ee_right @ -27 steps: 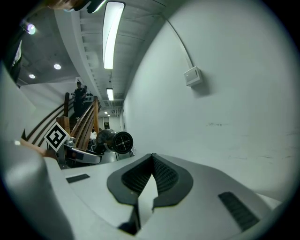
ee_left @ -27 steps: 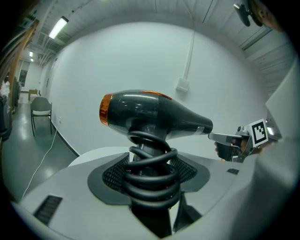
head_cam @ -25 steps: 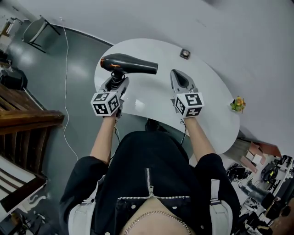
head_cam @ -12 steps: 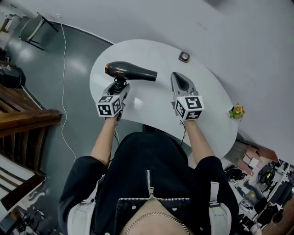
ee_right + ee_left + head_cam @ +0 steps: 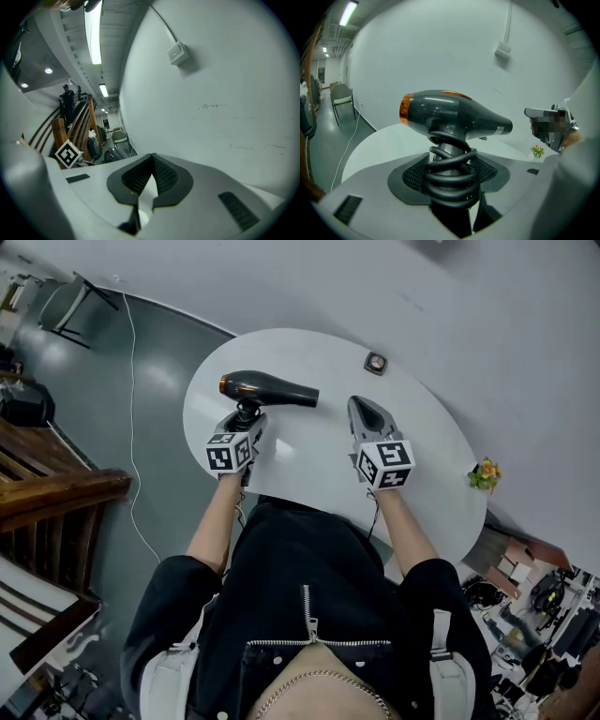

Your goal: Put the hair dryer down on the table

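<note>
A black hair dryer [image 5: 272,390] with an orange rear ring hangs over the left part of the white round table [image 5: 427,432], its barrel pointing right. My left gripper [image 5: 246,415] is shut on its handle. In the left gripper view the handle, wrapped in coiled black cord, stands between the jaws of the left gripper [image 5: 450,176], with the hair dryer body [image 5: 454,115] above them. My right gripper [image 5: 360,403] hovers over the table's middle, a little right of the nozzle, shut and empty; in its own view the right gripper [image 5: 152,161] has its pads meeting at the tip.
A small square object [image 5: 376,362] lies near the table's far edge, and a little flower pot [image 5: 484,474] stands at its right edge. A chair [image 5: 75,296], a white floor cable [image 5: 131,427] and wooden stairs [image 5: 52,488] are to the left. Clutter fills the floor at the right.
My left gripper has carried the hair dryer a little to the right, further in from the table's left edge. The right gripper has hardly moved.
</note>
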Tool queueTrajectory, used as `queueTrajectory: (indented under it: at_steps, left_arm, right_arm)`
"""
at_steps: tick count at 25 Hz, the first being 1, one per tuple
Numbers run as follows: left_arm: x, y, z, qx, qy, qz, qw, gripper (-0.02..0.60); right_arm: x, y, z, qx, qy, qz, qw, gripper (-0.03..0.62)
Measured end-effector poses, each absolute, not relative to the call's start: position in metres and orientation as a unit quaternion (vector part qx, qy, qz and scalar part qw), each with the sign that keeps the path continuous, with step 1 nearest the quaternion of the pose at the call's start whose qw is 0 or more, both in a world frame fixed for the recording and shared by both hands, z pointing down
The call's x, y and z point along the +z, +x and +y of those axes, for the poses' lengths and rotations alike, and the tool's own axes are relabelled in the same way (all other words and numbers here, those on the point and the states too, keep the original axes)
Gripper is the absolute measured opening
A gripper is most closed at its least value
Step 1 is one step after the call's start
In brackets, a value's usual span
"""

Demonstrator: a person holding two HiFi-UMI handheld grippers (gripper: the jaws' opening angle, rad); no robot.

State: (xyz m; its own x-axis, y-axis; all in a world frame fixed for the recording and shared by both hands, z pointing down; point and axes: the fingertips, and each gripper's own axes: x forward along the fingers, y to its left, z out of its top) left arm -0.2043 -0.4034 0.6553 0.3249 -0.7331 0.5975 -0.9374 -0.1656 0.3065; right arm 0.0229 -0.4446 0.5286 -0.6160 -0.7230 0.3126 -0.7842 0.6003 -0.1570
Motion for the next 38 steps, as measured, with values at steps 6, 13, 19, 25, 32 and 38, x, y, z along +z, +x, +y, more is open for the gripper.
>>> queueTrajectory:
  at_steps: [6, 13, 19, 25, 32, 38]
  left_arm:
    - [0.677, -0.211, -0.429, 0.193, 0.748, -0.542, 0.329, 0.276]
    - [0.715, -0.213, -0.457, 0.250, 0.741, -0.525, 0.336, 0.276]
    - [0.742, -0.213, -0.466, 0.295, 0.725, -0.525, 0.333, 0.276]
    - [0.756, -0.208, -0.469, 0.321, 0.721, -0.516, 0.333, 0.276]
    - [0.763, -0.206, -0.468, 0.319, 0.719, -0.512, 0.345, 0.276]
    - [0.766, -0.205, -0.462, 0.319, 0.722, -0.501, 0.356, 0.276]
  right_arm:
    - [0.523, 0.021, -0.453, 0.134, 0.447, -0.877, 0.111, 0.006]
    - [0.525, 0.030, -0.454, 0.135, 0.484, -0.857, 0.118, 0.006]
    - [0.528, 0.045, -0.449, 0.142, 0.514, -0.837, 0.121, 0.006]
    - [0.531, 0.057, -0.444, 0.146, 0.532, -0.825, 0.123, 0.006]
    - [0.533, 0.060, -0.442, 0.149, 0.538, -0.821, 0.122, 0.005]
    - [0.533, 0.055, -0.440, 0.149, 0.535, -0.823, 0.119, 0.006]
